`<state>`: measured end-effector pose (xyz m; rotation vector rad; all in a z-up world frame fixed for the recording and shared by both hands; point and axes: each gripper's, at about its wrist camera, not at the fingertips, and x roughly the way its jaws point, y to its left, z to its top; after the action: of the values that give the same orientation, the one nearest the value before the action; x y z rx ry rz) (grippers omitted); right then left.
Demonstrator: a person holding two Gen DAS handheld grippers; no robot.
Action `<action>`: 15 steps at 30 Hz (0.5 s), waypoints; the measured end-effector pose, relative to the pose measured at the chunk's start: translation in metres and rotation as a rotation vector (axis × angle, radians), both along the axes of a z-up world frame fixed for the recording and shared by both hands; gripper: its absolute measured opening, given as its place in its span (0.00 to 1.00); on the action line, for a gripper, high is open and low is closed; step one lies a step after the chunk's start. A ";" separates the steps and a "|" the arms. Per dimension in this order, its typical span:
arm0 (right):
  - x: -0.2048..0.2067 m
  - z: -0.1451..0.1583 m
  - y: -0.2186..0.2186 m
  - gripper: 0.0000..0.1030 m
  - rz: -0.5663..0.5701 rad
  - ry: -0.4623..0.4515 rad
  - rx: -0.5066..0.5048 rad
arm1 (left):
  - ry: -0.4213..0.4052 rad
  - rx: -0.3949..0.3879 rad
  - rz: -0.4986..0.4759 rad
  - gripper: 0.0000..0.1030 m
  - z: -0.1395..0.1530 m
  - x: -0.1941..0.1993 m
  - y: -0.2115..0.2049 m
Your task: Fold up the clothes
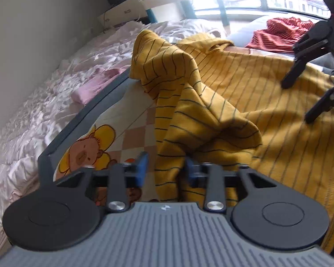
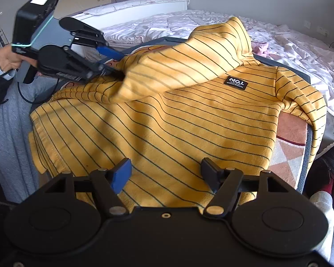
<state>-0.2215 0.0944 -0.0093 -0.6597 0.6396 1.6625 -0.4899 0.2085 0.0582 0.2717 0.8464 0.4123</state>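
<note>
Two grippers are at work on one yellow striped sweater (image 2: pixel 167 115), which lies spread on the surface (image 2: pixel 291 138) beside the bed (image 2: pixel 300 53), one edge hanging off the far side. My left gripper (image 1: pixel 164 169) is pinching a sleeve (image 1: pixel 189 102) between its blue pads (image 1: pixel 142 169) and holds it lifted off the body of the sweater. My right gripper (image 2: pixel 167 173) hovers with fingers spread above the hem, gripping nothing.

I judge the step to be folding this sleeve across the chest. To do it well, I should carry the sleeve low and straight so the cloth does not twist, and lay it flat near the black label (image 2: pixel 235 82). The right gripper could press the body down so the sweater does not slide. I should let go only once the sleeve rests smooth.
</note>
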 end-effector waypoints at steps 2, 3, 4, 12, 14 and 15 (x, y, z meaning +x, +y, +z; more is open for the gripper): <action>0.000 0.000 0.000 0.69 0.002 0.000 0.002 | -0.007 0.071 0.048 0.14 -0.001 -0.001 0.007; 0.000 0.000 0.000 0.69 0.002 0.001 0.002 | -0.013 0.091 0.067 0.13 0.000 -0.002 0.010; 0.000 0.000 0.001 0.69 0.001 0.000 0.001 | -0.022 0.093 0.082 0.12 0.002 -0.004 0.013; -0.002 0.000 0.002 0.69 0.010 -0.014 -0.012 | -0.046 0.487 0.241 0.12 0.040 -0.022 0.004; -0.002 0.000 0.003 0.69 0.013 -0.020 -0.016 | -0.027 0.571 0.302 0.12 0.050 -0.026 0.014; -0.002 0.000 0.002 0.69 0.013 -0.020 -0.016 | -0.020 0.570 0.329 0.12 0.056 -0.029 0.022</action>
<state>-0.2240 0.0969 -0.0096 -0.6926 0.6358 1.6619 -0.5185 0.2305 0.1140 0.6564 0.7405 0.9645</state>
